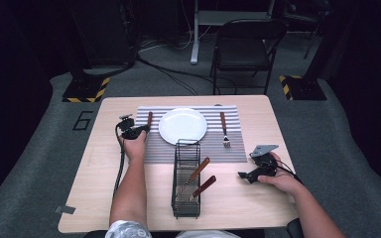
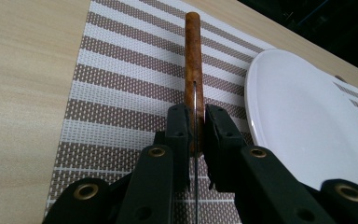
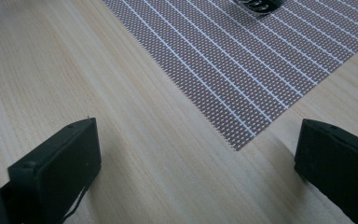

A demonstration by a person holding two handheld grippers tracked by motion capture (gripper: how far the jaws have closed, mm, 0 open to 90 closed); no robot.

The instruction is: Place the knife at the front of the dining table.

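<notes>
My left gripper [image 1: 138, 131] is shut on a wooden-handled knife [image 1: 149, 119] at the left side of the striped placemat [image 1: 238, 148]. In the left gripper view the jaws pinch the knife [image 2: 193, 70] where blade meets handle, and the handle points away over the placemat [image 2: 121, 84]. The white plate [image 2: 298, 121] lies just to its right. In the high view the plate [image 1: 182, 125] sits mid-mat, with a fork [image 1: 223, 128] to its right. My right gripper [image 1: 245, 174] hovers open over bare table near the mat's corner [image 3: 242, 70], with nothing between its jaws [image 3: 196, 158].
A black wire rack [image 1: 186, 178] stands at the table's front middle and holds two wooden-handled utensils [image 1: 198, 171]. The fork's tines [image 3: 258, 5] peek in at the top of the right gripper view. A folding chair [image 1: 245, 47] stands beyond the table's far edge.
</notes>
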